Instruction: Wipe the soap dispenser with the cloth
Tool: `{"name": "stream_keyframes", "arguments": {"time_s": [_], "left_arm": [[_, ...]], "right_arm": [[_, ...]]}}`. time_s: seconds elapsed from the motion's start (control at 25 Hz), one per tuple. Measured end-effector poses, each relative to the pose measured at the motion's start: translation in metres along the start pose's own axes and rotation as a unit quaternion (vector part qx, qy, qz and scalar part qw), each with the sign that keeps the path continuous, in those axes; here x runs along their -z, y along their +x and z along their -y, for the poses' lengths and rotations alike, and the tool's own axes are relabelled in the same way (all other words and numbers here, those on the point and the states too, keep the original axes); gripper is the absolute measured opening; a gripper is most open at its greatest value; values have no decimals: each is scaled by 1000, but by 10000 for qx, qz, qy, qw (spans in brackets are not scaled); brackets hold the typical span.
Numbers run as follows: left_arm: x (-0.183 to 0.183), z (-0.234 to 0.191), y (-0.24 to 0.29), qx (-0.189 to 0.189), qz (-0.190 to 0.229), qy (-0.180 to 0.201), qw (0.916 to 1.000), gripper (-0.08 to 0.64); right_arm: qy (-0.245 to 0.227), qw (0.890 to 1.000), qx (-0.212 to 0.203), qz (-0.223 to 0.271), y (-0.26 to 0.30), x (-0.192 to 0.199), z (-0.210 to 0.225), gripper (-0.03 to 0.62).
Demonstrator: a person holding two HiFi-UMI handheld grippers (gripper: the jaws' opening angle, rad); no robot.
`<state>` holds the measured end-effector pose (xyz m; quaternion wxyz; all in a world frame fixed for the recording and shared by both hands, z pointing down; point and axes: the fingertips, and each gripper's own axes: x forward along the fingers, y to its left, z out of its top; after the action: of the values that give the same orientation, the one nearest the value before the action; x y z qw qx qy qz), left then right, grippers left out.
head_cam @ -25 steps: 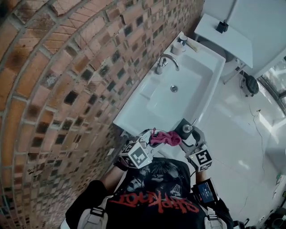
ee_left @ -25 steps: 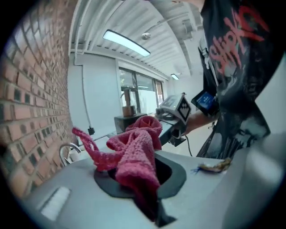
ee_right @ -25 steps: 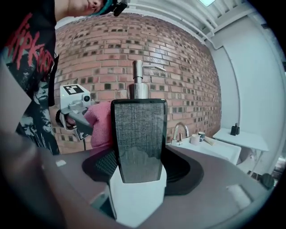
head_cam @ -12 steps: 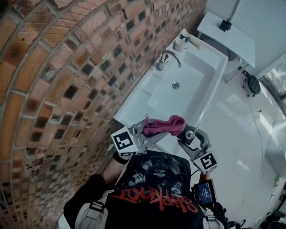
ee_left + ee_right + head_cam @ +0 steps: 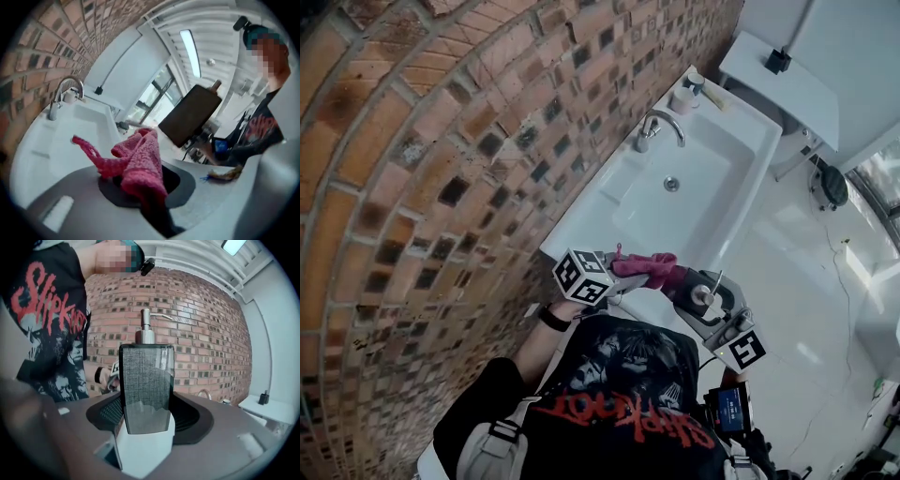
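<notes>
**Head view.** The left gripper [image 5: 623,274] pinches a crumpled pink terry cloth [image 5: 652,268]. The right gripper [image 5: 701,302] holds a dark rectangular soap dispenser with a silver pump [image 5: 694,286] just beside the cloth. Both are at the near rim of a white ceramic sink [image 5: 750,150] along a red brick wall [image 5: 441,141].

**Left gripper view.** The jaws are closed on the cloth, and the dispenser is tilted beyond it.

**Right gripper view.** The jaws press on the dispenser's sides, and it stands upright between them.

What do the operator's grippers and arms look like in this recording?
The left gripper and right gripper both have grey bodies, and each carries a white cube with black square markers. The person wears a black T-shirt with red lettering, a black band on the left wrist, and a small blue-lit screen strapped near the right wrist.
</notes>
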<state>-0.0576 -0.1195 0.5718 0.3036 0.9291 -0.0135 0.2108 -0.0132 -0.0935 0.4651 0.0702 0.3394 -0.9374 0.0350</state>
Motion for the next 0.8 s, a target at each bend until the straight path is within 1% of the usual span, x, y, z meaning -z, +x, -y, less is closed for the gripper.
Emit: {"name": "stream_keyframes", "arguments": {"time_s": [0.04, 0.08, 0.12, 0.16, 0.2, 0.24, 0.28, 0.32, 0.4, 0.48, 0.52, 0.56, 0.6, 0.64, 0.72, 0.8], "left_arm": [[14, -6, 3, -161, -349, 91, 9992, 52], [25, -8, 3, -232, -632, 171, 9976, 52], [29, -6, 1, -155, -774, 197, 9967, 52], [27, 2, -3, 88, -746, 144, 9971, 52], [19, 14, -10, 467, -587, 28, 9972, 52], [7, 29, -20, 920, -369, -93, 9950, 52], [-8, 46, -32, 1389, -155, -162, 9901, 52], [-22, 65, -46, 1833, 24, -159, 9829, 52], [-47, 103, -73, 2606, 266, -19, 9651, 52], [-64, 131, -91, 3170, 408, 69, 9475, 52], [-69, 139, -94, 3332, 447, 50, 9418, 52], [-72, 141, -94, 3409, 459, -1, 9390, 52], [-72, 140, -91, 3400, 443, -75, 9394, 52], [-69, 134, -86, 3304, 404, -167, 9428, 52], [-61, 117, -73, 2939, 293, -359, 9547, 52], [-53, 101, -61, 2535, 206, -482, 9659, 52]], "right_arm": [[95, 9998, -109, 130, -3, -6, -2, 302], [154, 9994, -208, 247, -6, -11, -4, 302], [171, 9990, -275, 305, -8, -12, -5, 302], [146, 9990, -297, 288, -10, -11, -5, 302], [91, 9994, -271, 208, -11, -7, -4, 302], [17, 9998, -200, 93, -11, -1, -2, 302], [-61, 9999, -98, -36, -11, 6, 1, 302], [-138, 9998, 11, -163, -11, 14, 4, 302], [-319, 9988, 142, -353, -10, 27, 8, 302], [-564, 9976, 68, -386, -7, 31, 5, 302], [-734, 9967, -66, -337, -5, 29, 0, 302], [-951, 9948, -253, -263, -2, 24, -7, 302], [-1169, 9919, -461, -187, 1, 17, -16, 302], [-1319, 9890, -654, -127, 4, 10, -24, 302], [-1431, 9852, -940, -83, 6, -2, -37, 302], [-1449, 9839, -1039, -93, 4, -11, -42, 302]]}}
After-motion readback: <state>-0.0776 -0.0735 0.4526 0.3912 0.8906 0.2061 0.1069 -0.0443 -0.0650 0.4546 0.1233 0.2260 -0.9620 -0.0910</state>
